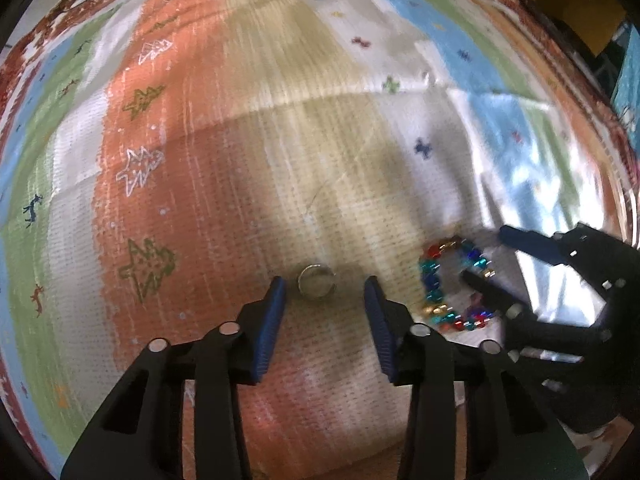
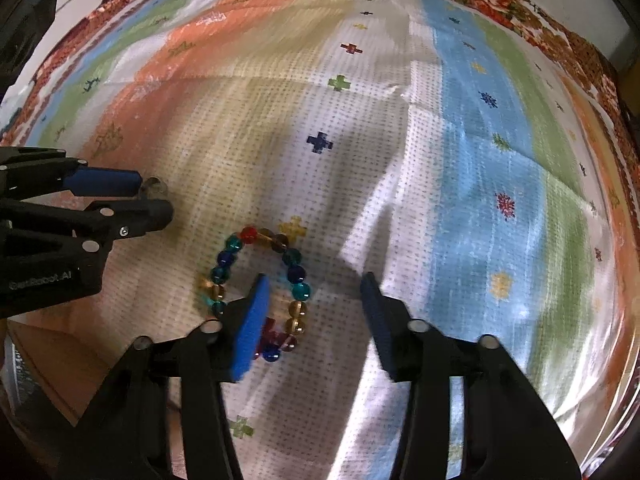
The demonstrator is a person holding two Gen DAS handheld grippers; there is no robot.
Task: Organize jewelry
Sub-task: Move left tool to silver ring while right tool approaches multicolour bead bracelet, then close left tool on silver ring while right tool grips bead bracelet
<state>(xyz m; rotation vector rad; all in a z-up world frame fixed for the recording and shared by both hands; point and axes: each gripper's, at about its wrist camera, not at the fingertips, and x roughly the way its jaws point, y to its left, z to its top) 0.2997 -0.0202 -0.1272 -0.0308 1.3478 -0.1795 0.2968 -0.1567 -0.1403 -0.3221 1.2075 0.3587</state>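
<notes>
Left gripper (image 1: pixel 325 286): spread wide, ring (image 1: pixel 316 281) between fingertips.
Right gripper (image 2: pixel 316 286): spread wide, one finger inside bead bracelet (image 2: pixel 256 288).
Writing: "GenRobot.AI", left gripper body.

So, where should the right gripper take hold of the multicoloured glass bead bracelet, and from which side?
The multicoloured glass bead bracelet lies flat as an open loop on the patterned cloth. Probably best to come from above and pinch one strand across its thickness, at the right-hand arc. The right gripper is open, with its left finger already over the loop's inside and the other outside, so closing should catch that arc.
</notes>
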